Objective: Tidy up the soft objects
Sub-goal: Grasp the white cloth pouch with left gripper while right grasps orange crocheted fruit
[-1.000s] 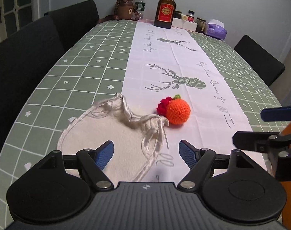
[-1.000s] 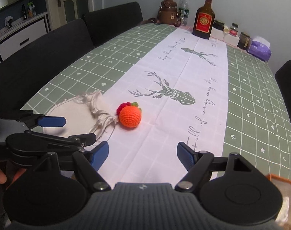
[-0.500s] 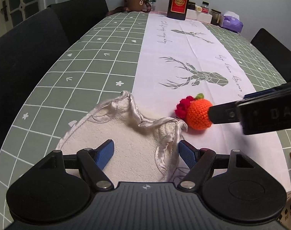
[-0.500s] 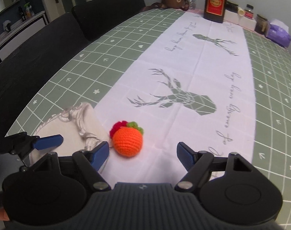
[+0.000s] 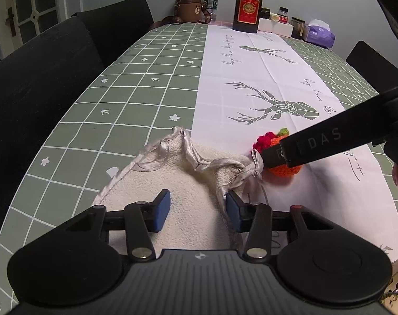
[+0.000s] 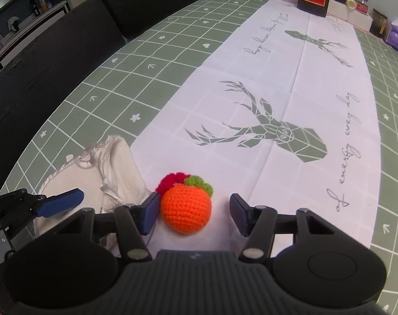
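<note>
A cream drawstring pouch (image 5: 172,183) with a satin rim lies flat on the table's near left. My left gripper (image 5: 197,211) is open, low over the pouch, its right finger beside the rim of the mouth. An orange crocheted ball (image 6: 186,207) with a red flower and green leaf sits just right of the pouch. My right gripper (image 6: 193,214) is open around the ball, the left finger touching it, the right finger apart. In the left wrist view the right gripper's finger hides most of the ball (image 5: 285,169). The pouch (image 6: 117,173) also shows in the right wrist view.
The table (image 5: 136,84) has a green grid cloth with a white deer-print runner (image 6: 291,92). At its far end stand a brown bottle (image 5: 247,2), a bear-shaped flask (image 5: 189,4), a water bottle, jars and a purple tissue pack (image 5: 319,35). Black chairs (image 5: 41,78) line the left side.
Both grippers have moved forward and down. The left one narrowed somewhat over the pouch. The right one has come around the orange ball.
</note>
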Demonstrator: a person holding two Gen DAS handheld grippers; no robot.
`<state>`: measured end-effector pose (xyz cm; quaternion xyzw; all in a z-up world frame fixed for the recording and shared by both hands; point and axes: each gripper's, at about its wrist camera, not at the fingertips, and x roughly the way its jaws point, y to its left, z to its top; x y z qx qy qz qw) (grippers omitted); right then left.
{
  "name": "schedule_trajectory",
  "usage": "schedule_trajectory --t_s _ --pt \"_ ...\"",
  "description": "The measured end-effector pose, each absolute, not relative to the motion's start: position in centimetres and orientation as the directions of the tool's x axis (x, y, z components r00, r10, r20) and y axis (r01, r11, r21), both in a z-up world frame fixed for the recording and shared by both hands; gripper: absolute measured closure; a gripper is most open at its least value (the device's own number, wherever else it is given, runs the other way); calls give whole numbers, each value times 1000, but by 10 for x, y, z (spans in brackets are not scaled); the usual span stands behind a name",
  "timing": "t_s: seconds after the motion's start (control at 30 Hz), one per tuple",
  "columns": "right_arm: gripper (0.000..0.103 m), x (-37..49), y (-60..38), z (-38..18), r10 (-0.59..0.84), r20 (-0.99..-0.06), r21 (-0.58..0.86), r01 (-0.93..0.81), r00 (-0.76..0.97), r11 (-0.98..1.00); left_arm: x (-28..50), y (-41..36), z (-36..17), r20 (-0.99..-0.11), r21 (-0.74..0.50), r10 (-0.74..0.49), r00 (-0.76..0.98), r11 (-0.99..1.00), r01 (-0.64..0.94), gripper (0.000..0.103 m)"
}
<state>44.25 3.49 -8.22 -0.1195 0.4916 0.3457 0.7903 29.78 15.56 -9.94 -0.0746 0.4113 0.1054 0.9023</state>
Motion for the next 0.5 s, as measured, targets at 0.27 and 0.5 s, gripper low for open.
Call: schedule_trajectory --t_s 0.27,0.5 --pt "62 435 36 -86 424 -861 145 -664 281 734 289 165 -98 -728 -128 86 681 958 -258 94" --pt "62 421 24 -66 455 -839 160 -665 298 730 268 162 -83 -666 -169 83 741 951 -259 102"
